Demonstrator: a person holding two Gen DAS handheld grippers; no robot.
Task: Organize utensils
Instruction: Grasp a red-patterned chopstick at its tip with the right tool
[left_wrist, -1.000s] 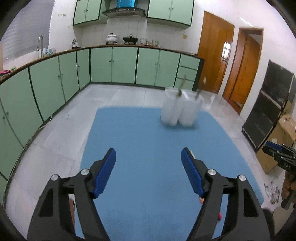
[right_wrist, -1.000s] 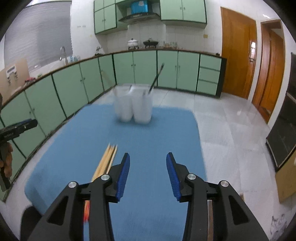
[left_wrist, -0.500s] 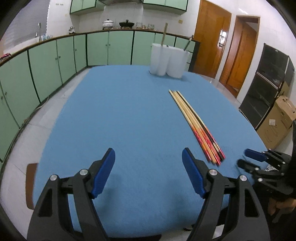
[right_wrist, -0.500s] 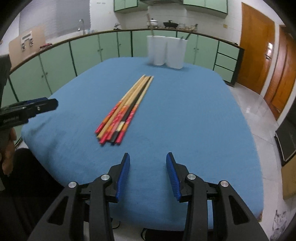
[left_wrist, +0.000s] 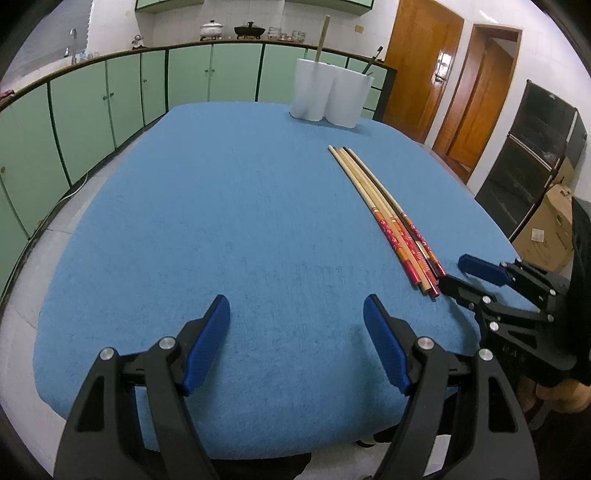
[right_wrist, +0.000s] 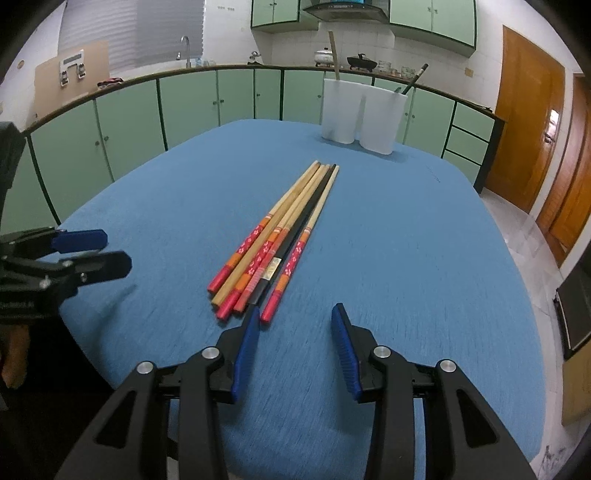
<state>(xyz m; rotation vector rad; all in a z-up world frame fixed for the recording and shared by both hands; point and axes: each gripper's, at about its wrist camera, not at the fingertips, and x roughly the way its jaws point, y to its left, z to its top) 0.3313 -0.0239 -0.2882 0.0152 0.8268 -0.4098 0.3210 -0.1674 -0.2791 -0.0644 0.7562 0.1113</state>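
Note:
Several chopsticks (right_wrist: 280, 240) lie bundled side by side on the blue table (right_wrist: 406, 240), red-patterned ends toward me; they also show in the left wrist view (left_wrist: 384, 214). A white two-compartment holder (right_wrist: 360, 114) stands at the far edge with a wooden stick and a dark utensil in it; it also shows in the left wrist view (left_wrist: 330, 96). My right gripper (right_wrist: 293, 317) is open and empty, just short of the chopsticks' near ends. My left gripper (left_wrist: 297, 308) is open and empty over the table's near edge, left of the chopsticks.
Green kitchen cabinets (left_wrist: 110, 96) run along the left and back. Wooden doors (left_wrist: 424, 70) and a black shelf (left_wrist: 532, 162) are at the right, with a cardboard box (left_wrist: 546, 229) beside it. The other gripper shows in each view, the right gripper (left_wrist: 480, 273) and the left gripper (right_wrist: 88, 251).
Both grippers have pulled back and dropped low toward the table's near edge. The chopsticks came into view and the right gripper closed in on their near ends. Both jaws stayed open.

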